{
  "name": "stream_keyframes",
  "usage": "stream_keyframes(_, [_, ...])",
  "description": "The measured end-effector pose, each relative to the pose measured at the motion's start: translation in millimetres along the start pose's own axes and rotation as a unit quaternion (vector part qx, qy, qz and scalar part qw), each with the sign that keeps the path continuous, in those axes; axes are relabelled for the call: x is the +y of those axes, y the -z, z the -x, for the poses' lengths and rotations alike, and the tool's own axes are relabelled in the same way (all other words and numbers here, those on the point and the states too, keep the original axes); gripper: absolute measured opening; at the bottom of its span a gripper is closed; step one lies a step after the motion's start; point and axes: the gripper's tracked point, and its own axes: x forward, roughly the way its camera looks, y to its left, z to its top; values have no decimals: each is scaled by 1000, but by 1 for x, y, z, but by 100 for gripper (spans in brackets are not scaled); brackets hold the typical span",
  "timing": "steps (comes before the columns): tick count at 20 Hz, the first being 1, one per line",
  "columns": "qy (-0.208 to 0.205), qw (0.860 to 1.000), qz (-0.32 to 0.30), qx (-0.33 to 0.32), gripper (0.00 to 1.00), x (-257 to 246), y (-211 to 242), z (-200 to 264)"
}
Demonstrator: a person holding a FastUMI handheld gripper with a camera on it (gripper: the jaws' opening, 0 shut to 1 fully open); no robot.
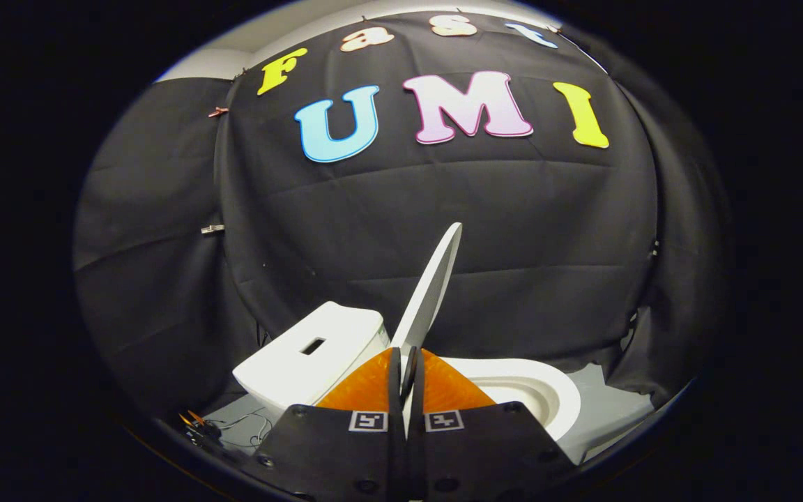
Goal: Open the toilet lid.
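A white toilet stands against the black cloth wall. Its lid (433,289) is raised, standing edge-on and leaning slightly right, rising from between my fingers. My gripper (406,380) is shut on the lid's lower edge, both fingers pressing its sides. To the left of the lid is the white tank (318,352) with a rectangular button slot on top. To the right, beyond my fingers, the open seat and bowl rim (541,394) show.
Black cloth walls close in behind and on both sides. Thin cables and a small orange-tipped item (196,422) lie on the pale floor to the left of the tank. Pale floor (610,411) shows right of the bowl.
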Motion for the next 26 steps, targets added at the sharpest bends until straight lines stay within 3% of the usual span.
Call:
stream_keyframes(4, [-13,999,52,-8,5,35,-5,-9])
stream_keyframes(8, [-19,999,48,-11,5,59,-7,-19])
stream_keyframes(12, [-28,992,120,-22,5,94,-9,-27])
stream_keyframes(17, [-42,989,138,-22,6,133,-3,-42])
stream_keyframes(21, [-71,980,187,-14,13,168,8,-52])
stream_keyframes(24, [-104,981,158,47,66,178,43,-60])
stream_keyframes(26, [-93,987,126,19,100,169,26,-67])
